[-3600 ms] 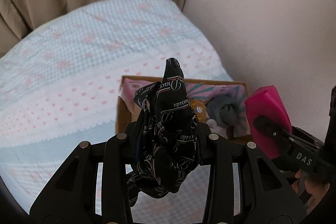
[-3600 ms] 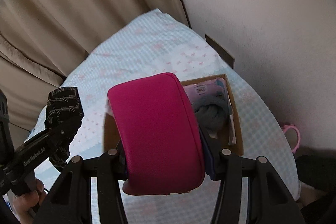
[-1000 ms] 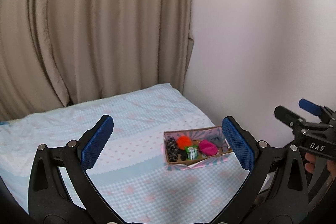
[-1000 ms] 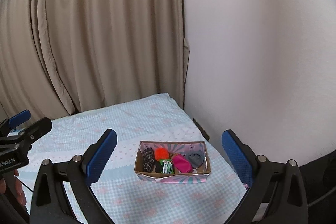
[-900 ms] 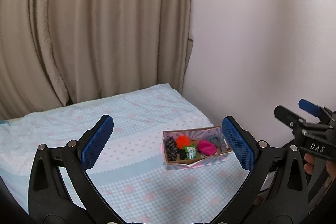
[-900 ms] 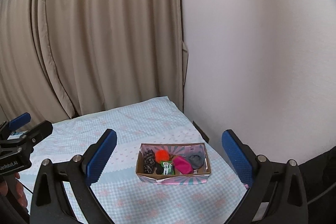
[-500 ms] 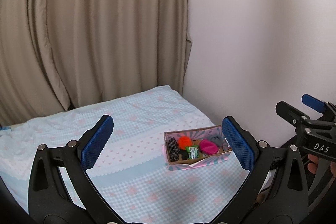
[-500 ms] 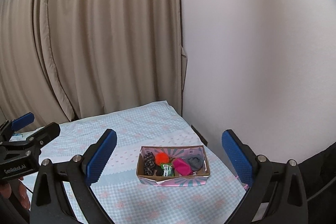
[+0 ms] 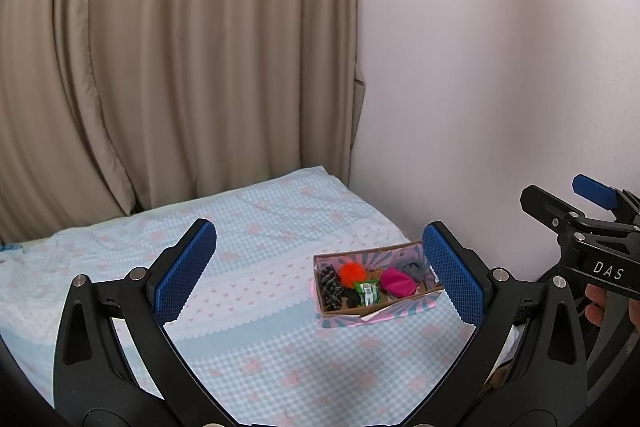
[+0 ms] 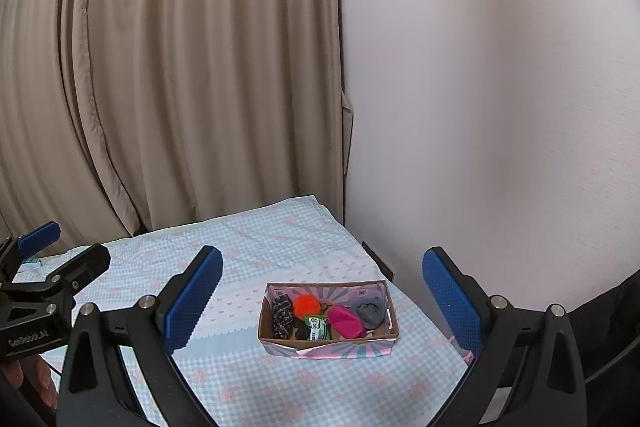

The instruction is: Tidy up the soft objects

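Note:
A cardboard box (image 9: 412, 296) with a pink-striped lining sits on the bed near the wall; it also shows in the right wrist view (image 10: 264, 323). It holds a black patterned cloth (image 10: 281, 311), an orange pom-pom (image 10: 307, 305), a green packet (image 10: 317, 326), a magenta pouch (image 10: 346, 321) and a grey cloth (image 10: 370, 311). My left gripper (image 9: 318, 273) is open and empty, held well back from the box. My right gripper (image 10: 322, 297) is open and empty, also far back.
The bed (image 9: 256, 227) has a light blue checked cover with pink hearts. Beige curtains (image 9: 180, 47) hang behind it. A white wall (image 9: 500, 67) runs along the right side. A cardboard piece (image 10: 378, 261) stands between bed and wall.
Earlier the left gripper held the black cloth and the right held the magenta pouch. Both items now lie in the box, and both grippers are open and pulled far back.

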Available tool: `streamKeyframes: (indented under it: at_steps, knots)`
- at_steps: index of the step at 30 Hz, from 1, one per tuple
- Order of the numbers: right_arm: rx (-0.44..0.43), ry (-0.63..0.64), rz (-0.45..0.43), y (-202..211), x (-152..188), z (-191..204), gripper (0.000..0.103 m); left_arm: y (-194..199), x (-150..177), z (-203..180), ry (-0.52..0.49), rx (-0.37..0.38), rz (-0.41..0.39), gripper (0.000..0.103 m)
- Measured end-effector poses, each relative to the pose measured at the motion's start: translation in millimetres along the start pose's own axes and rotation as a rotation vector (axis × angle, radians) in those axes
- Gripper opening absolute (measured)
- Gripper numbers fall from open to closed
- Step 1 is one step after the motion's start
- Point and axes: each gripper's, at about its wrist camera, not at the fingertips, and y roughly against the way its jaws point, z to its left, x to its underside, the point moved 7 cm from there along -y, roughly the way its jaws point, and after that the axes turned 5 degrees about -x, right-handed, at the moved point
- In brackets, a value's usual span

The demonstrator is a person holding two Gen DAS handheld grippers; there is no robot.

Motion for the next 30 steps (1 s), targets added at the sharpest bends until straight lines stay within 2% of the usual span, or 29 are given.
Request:
streamKeyframes:
  at_steps: [30]
  knots:
    - [0.017,-0.013,-0.009,-8.3,-3.1,-5.9,0.1,-2.1,3.4,-3.1,0.003,-0.002,-0.007,0.103]
